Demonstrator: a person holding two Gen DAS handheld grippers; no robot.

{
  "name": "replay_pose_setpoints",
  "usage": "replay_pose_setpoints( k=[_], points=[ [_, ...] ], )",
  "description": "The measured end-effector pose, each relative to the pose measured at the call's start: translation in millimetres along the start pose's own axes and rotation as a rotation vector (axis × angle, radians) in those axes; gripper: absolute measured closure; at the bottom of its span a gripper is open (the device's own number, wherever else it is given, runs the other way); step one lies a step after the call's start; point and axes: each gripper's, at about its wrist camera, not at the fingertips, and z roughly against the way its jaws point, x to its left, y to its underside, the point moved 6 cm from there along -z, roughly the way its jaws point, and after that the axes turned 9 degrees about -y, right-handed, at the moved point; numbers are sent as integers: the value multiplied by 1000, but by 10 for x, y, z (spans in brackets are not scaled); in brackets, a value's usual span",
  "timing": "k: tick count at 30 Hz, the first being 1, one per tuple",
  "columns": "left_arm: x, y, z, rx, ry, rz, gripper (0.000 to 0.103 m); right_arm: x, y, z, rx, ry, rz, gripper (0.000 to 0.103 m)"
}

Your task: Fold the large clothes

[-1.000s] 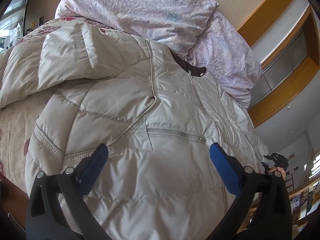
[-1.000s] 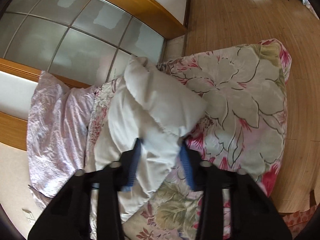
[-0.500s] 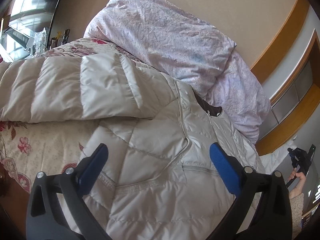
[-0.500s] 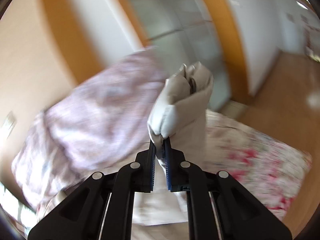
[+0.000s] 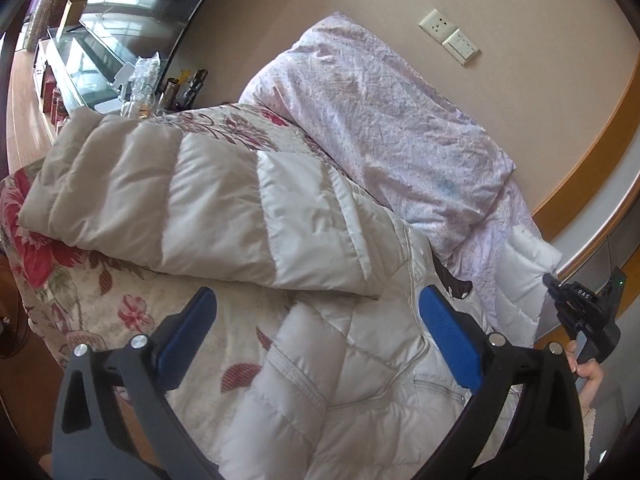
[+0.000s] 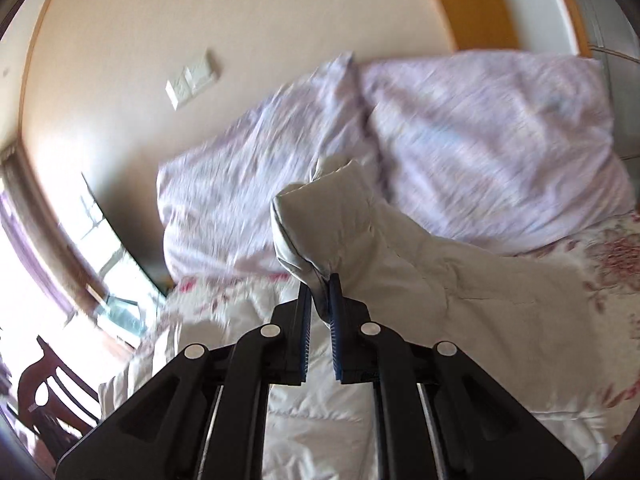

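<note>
Across the flowered red-and-cream bedspread (image 5: pixel 80 292) lies the pale beige quilted puffer jacket (image 5: pixel 352 380), one sleeve stretched out to the left. Above its near part hovers the left gripper (image 5: pixel 316 320), blue pads wide apart and gripping nothing. At the far right, the right gripper (image 6: pixel 320 300) pinches the other sleeve's cuff (image 6: pixel 320 224) (lifted off the bed) before the crumpled lilac duvet (image 6: pixel 480 140).

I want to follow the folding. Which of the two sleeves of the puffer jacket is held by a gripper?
The sleeve pinched at its cuff by the right gripper, lifted before the lilac duvet. The other sleeve lies flat on the floral bedspread, untouched.
</note>
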Motion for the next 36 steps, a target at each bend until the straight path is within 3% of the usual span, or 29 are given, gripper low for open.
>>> replay_pose_setpoints(
  k=[6, 8, 9, 10, 12, 13, 16, 19, 21, 23, 25, 27, 30, 33, 36],
  points=[
    [205, -108, 52, -30, -36, 14, 2, 63, 876, -787, 310, 122, 125, 92],
    [260, -130, 60, -36, -48, 13, 2, 106, 1151, -885, 403, 188, 221, 89],
    [288, -142, 60, -36, -51, 13, 2, 195, 1251, -878, 425, 204, 292, 83],
    [314, -154, 52, -33, -53, 17, 2, 266, 1300, -853, 430, 202, 343, 69],
    [363, -170, 24, -26, -44, 36, 2, 430, 1311, -722, 410, 161, 397, 52],
    [385, -177, 10, -23, -42, 50, 2, 456, 1253, -655, 385, 127, 380, 50],
    [473, -192, -12, -30, -51, 90, 2, 452, 955, -529, 265, 78, 253, 51],
    [578, -212, -11, -46, -68, 138, 2, 286, 716, -618, 182, 186, 197, 57],
    [645, -228, -4, -55, -79, 167, 2, 152, 735, -866, 219, 248, 175, 59],
    [716, -249, -5, -61, -97, 197, 2, 63, 967, -1231, 380, 285, 214, 59],
    [793, -268, -25, -52, -100, 241, 3, 129, 1032, -1302, 381, 339, 311, 58],
    [887, -284, -56, -33, -85, 300, 3, 195, 993, -1206, 379, 310, 278, 58],
    [1060, -304, -128, -4, -102, 409, 4, 248, 904, -934, 349, 176, 151, 50],
    [1216, -279, -207, 44, -106, 516, 16, 333, 859, -614, 295, 120, 149, 38],
    [1324, -239, -151, 36, -123, 585, 21, 386, 846, -369, 265, 93, 158, 34]
  ],
)
